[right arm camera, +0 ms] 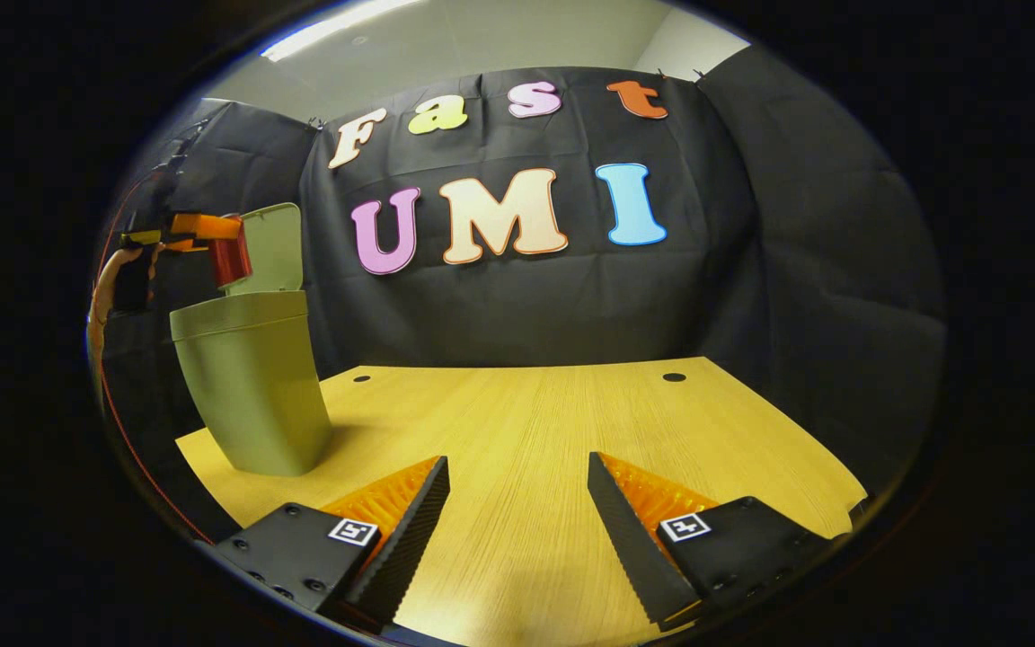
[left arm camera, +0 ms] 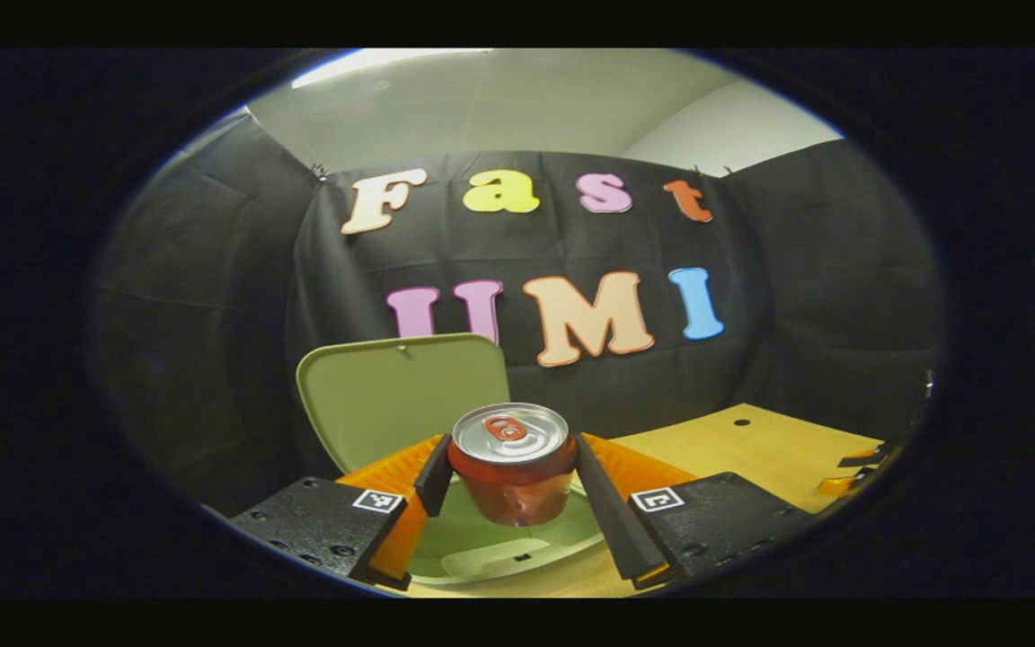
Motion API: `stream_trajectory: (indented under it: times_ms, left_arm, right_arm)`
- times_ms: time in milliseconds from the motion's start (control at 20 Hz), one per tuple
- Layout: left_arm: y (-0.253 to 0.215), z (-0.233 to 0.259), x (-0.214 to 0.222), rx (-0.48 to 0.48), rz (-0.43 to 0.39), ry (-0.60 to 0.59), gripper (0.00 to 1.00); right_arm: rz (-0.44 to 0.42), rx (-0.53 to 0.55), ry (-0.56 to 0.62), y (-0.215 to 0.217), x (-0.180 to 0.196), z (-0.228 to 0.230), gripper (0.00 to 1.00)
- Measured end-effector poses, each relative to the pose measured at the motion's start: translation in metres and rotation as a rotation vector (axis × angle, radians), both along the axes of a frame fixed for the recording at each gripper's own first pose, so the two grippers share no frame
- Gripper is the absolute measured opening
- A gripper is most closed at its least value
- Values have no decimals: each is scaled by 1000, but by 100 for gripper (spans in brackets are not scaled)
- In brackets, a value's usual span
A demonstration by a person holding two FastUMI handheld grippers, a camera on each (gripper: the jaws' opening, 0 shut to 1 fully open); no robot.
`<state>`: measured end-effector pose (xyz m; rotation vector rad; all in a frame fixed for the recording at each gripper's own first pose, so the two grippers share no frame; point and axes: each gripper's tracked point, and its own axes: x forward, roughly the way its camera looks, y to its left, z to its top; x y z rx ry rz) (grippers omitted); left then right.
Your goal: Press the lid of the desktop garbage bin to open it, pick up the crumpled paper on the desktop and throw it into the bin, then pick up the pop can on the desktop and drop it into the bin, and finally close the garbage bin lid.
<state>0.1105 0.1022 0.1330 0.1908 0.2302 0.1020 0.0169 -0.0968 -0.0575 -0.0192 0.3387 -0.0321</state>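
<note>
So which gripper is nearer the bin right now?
Left. The left gripper holds the pop can right above the open bin; the right gripper hovers over the table, off to the bin's side.

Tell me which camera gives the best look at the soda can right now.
The left gripper view: the can sits close up between the left tongs, its top and tab plain, above the open bin. The right gripper view shows it far off and small, held over the bin beside the raised lid.
</note>
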Motion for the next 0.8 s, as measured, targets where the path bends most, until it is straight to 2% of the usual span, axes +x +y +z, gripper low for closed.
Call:
stream_trajectory:
  times_ms: [150, 350, 450, 500, 600, 750, 800]
  left_arm:
    - [18, -22, -3, -19, 25, 58, 77]
    - [25, -17, 3, -20, 50, 55, 80]
    - [29, -2, 6, -1, 65, 35, 82]
    - [30, 9, 7, 7, 71, 20, 81]
    - [32, 36, 11, 19, 84, -28, 81]
    - [28, 78, 21, 10, 97, -100, 82]
    - [30, 89, 25, 4, 103, -115, 80]
  right_arm:
    - [17, -12, -14, 5, -2, 5, 97]
    - [22, -11, -16, 7, -4, 6, 97]
    - [24, -6, -11, 9, -4, 5, 97]
    - [24, -3, -12, 9, -5, 6, 95]
    - [26, 4, -18, 10, -5, 9, 97]
    - [25, 4, -20, 9, -6, 10, 94]
    - [25, 6, -20, 10, -6, 10, 97]
